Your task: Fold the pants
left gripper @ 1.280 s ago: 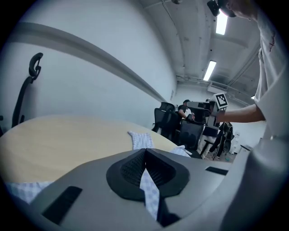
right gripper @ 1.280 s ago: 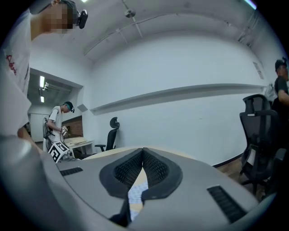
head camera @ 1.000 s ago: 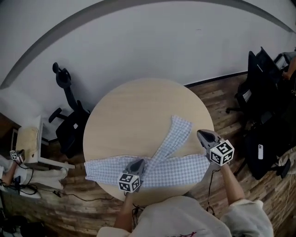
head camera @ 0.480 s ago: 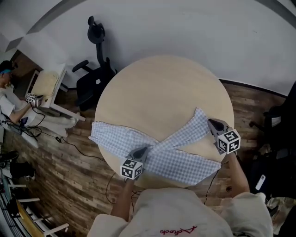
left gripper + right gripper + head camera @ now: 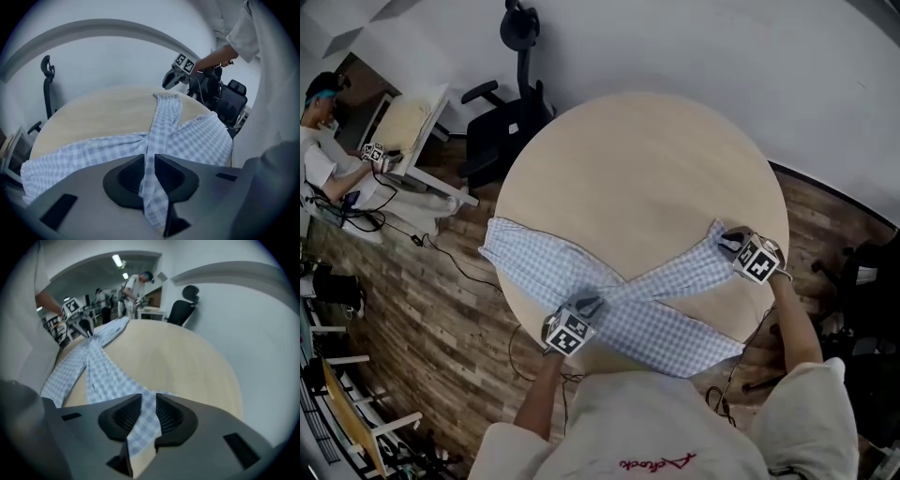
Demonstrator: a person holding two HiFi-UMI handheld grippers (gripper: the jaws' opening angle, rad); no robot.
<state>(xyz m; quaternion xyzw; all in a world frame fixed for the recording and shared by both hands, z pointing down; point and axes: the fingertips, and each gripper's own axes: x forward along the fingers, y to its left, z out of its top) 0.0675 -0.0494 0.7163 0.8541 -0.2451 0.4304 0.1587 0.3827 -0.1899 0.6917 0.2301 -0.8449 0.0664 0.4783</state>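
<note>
Blue-and-white checked pants [image 5: 675, 328] lie on the round wooden table [image 5: 637, 169], their two legs crossing near its front edge. My left gripper [image 5: 586, 306] is low at the crossing, shut on a fold of the cloth [image 5: 149, 140]. My right gripper [image 5: 727, 240] is down at the table's right edge, at the end of the leg that runs up to the right. Its jaws have just been opening, and the leg end [image 5: 146, 404] lies loose between them. The other leg [image 5: 525, 258] hangs over the left edge.
A black office chair [image 5: 511, 103] stands behind the table by the white wall. A person [image 5: 323, 159] sits at a desk at the far left, with cables on the wooden floor [image 5: 441, 309]. Dark chairs [image 5: 872, 281] stand at the right.
Both grippers have come down to the table with the cloth. The right one swung down to the right edge, rolled over, and its jaws parted. My head view has also shifted.
</note>
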